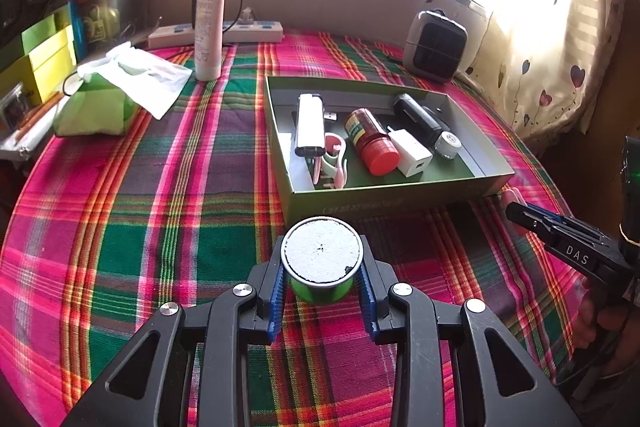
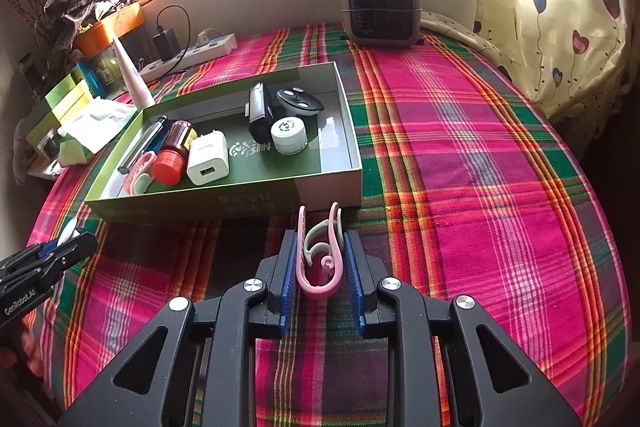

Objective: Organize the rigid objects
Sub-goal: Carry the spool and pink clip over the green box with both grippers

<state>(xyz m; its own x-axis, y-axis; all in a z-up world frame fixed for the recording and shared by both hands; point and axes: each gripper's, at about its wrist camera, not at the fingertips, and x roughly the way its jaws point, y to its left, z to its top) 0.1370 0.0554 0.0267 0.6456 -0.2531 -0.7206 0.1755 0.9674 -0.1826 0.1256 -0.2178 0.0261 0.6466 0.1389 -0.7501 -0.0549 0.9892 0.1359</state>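
Left gripper (image 1: pixel 322 287) clamped on a green jar (image 1: pixel 320 267) with a grey lid, just short of the green box (image 1: pixel 384 193), which sits straight ahead. Right gripper (image 2: pixel 320 259) pinching a pink clip (image 2: pixel 320 255), long axis pointing forward, near the box's right front corner. Both about equally close; forward over the near wall next, probably.

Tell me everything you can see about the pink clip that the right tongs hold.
The pink clip looks like smooth plastic: a narrow pink U-shaped body with a pale grey-green curved inner piece and a small pink curl near its closed end. The right tongs are shut on it, their blue ribbed pads pressing its two sides. Its closed bend points back toward the camera; its open ends point at the green box, just before the near wall. Whether it touches the plaid cloth is unclear.
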